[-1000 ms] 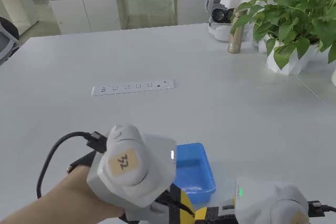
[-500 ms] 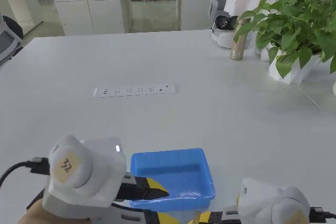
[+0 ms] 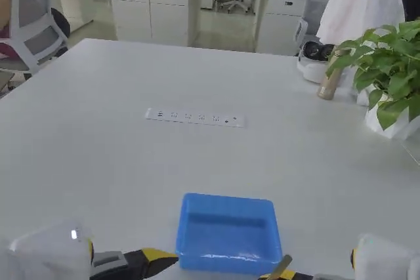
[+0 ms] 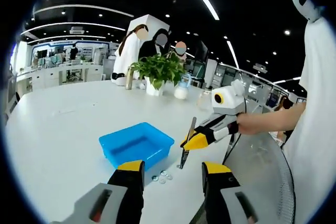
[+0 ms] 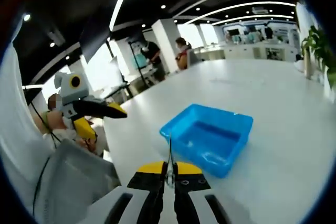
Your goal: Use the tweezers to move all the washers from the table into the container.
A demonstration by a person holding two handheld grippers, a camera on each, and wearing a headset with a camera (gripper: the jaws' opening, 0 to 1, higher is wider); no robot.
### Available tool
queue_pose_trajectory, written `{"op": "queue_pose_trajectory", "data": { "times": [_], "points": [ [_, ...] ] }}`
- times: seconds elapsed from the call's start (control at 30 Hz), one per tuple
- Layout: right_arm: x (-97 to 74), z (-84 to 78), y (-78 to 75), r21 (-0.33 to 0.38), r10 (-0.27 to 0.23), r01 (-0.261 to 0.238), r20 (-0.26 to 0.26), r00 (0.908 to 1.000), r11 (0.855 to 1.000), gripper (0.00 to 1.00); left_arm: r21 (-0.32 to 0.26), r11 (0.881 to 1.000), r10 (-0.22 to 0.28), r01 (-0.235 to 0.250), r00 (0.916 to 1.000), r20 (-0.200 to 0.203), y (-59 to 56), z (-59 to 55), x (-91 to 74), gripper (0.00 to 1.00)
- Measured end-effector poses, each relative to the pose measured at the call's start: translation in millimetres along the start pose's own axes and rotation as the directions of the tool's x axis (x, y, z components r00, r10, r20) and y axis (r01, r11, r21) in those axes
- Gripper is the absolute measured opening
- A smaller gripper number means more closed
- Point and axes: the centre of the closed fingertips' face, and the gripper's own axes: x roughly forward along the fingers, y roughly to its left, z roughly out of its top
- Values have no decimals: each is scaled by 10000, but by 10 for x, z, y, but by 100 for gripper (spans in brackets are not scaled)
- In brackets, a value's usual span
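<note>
Washers (image 4: pixel 160 177): a small cluster of flat, pale metal rings on the white table (image 4: pixel 63 129), at lower centre of the left gripper view, just below the container (image 4: pixel 135 145). The right gripper (image 4: pixel 193 141) is pinched on slim metal tweezers (image 4: pixel 186 139); their long axis is near upright, tip down just right of the cluster. The left gripper (image 4: pixel 173 167) stands spread, holding nothing. Container: smooth blue plastic, rectangular, shallow. Judgement: a short leftward shift of the tip should reach the washers.
</note>
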Motion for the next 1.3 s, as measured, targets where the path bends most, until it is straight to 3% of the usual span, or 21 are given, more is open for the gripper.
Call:
{"op": "queue_pose_trajectory", "data": {
  "times": [0.2,0.4,0.6,0.67,0.73,0.77,0.9,1.03,1.13,1.3],
  "points": [
    [-66,236,-7,-136,-139,143,265,9996,9998,2,275,9927,1168,-1175,9928,280,123,59,-83,58],
    [-116,480,-59,-51,-271,275,709,9971,9996,2,251,9897,1397,-1410,9890,491,143,69,-134,67],
    [-111,647,-223,-299,-689,721,974,9929,9969,2,290,9734,2239,-2273,9705,898,192,132,-186,83],
    [-90,664,-313,-227,-980,1008,1030,9898,9946,2,502,9617,2646,-2693,9606,847,222,129,-190,87],
    [-72,671,-403,-192,-1149,1177,1119,9871,9929,2,693,9605,2642,-2695,9614,763,197,118,-168,91],
    [-56,700,-454,-285,-1269,1321,1385,9822,9908,2,945,9524,2845,-2897,9565,649,216,106,-173,92],
    [10,647,-651,-537,-1922,2001,1244,9734,9783,2,895,9531,2826,-2891,9560,786,199,126,-146,98],
    [130,548,-752,-799,-2079,2155,943,9736,9732,3,666,9531,2883,-2952,9526,968,180,134,-126,99],
    [223,458,-834,-1158,-2210,2282,712,9727,9667,3,764,9461,3076,-3147,9471,917,181,70,-103,99],
    [328,366,-845,-1624,-2234,2270,405,9739,9603,3,1024,9342,3357,-3418,9392,729,170,-61,-68,99]
  ]
}}
